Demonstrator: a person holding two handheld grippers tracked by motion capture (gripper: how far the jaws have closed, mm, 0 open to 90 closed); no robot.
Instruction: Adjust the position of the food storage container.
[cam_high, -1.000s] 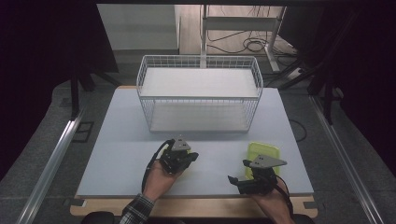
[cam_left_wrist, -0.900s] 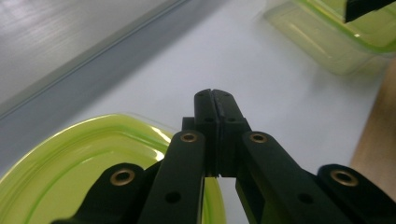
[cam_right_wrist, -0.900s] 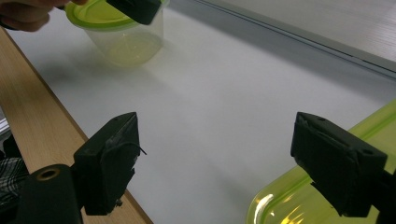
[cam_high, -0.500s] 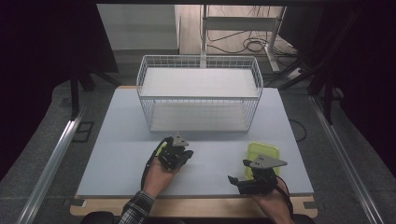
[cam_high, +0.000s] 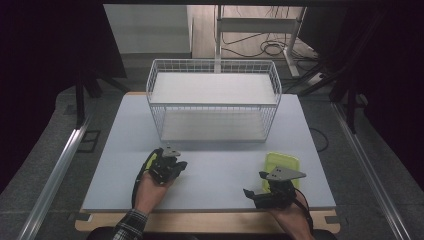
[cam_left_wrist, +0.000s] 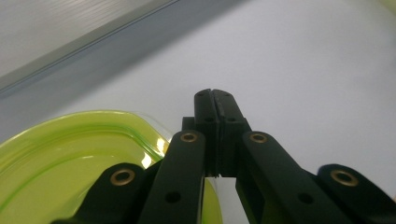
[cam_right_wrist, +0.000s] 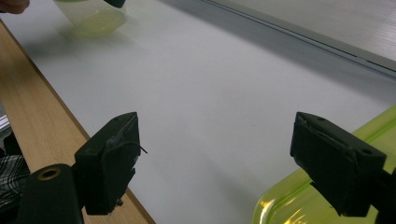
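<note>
The tabletop (cam_high: 210, 175) carries a wire basket (cam_high: 214, 102) at its far edge. Your right gripper (cam_high: 257, 196), jaws spread, sits beside the green lid (cam_high: 282, 165) near the right edge. Your left gripper (cam_left_wrist: 215, 100) pinches the green container (cam_left_wrist: 70, 154) rim.

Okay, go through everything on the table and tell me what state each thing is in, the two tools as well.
Left tool: shut; a grip on the tub's rim can't be confirmed.
Right tool: open, jaws wide apart, holding nothing.
Wire basket: upright, empty.
Green tub: empty, beside the left tool.
Green tray: lying flat on the table by the right tool.
</note>
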